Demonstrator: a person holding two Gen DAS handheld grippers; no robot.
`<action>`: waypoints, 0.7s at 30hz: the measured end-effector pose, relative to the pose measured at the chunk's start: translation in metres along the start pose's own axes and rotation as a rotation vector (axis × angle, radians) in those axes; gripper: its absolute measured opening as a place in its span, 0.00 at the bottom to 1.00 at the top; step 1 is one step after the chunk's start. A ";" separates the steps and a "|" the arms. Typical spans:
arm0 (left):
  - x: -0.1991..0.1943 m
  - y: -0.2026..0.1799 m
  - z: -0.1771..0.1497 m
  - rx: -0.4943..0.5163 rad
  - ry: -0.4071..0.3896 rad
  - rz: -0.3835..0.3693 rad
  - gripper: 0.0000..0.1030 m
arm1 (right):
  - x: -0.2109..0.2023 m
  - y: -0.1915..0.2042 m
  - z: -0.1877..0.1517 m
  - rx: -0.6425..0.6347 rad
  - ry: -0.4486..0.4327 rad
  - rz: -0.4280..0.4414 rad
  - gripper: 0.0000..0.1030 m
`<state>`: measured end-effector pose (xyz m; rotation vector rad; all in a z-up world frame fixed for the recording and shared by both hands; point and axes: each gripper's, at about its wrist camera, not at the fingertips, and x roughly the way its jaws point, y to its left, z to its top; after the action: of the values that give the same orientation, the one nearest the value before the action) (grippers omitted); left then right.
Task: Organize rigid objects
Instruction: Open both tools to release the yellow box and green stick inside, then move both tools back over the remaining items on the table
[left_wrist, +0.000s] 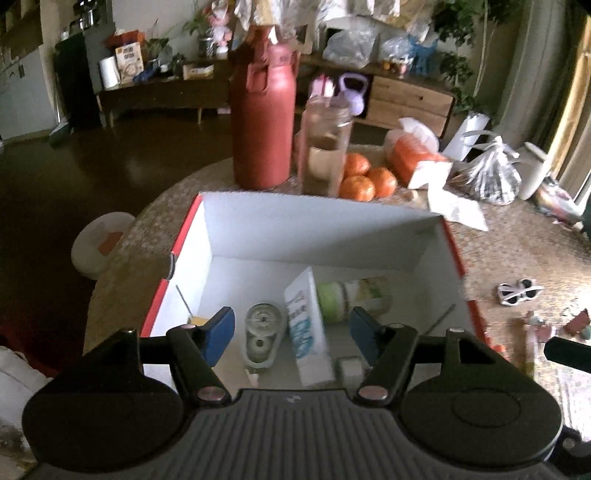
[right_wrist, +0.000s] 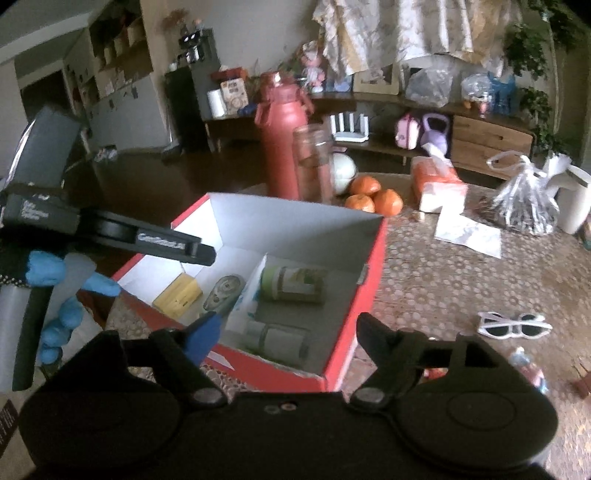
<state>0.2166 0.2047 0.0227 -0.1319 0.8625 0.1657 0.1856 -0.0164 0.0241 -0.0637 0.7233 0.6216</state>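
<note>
A lived-in home: wooden sideboard, houseplants, cluttered dining table.

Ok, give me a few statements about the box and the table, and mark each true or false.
1. Both grippers, left and right, are open and hold nothing. True.
2. The green-lidded jar stands upright in the red box. False: it lies on its side.
3. The white sunglasses lie inside the box. False: they lie on the table, outside it.
4. Three oranges sit beyond the box. True.
5. A white divider splits the box. True.
</note>
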 end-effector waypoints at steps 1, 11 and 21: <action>-0.004 -0.004 -0.001 0.005 -0.007 -0.007 0.67 | -0.005 -0.003 -0.002 0.008 -0.007 0.000 0.82; -0.040 -0.044 -0.011 0.037 -0.071 -0.073 0.82 | -0.042 -0.037 -0.018 0.088 -0.042 0.000 0.97; -0.054 -0.092 -0.026 0.061 -0.083 -0.150 0.86 | -0.077 -0.077 -0.037 0.134 -0.074 -0.027 1.00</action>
<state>0.1814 0.1052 0.0517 -0.1310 0.7708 0.0039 0.1608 -0.1284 0.0332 0.0731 0.6893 0.5456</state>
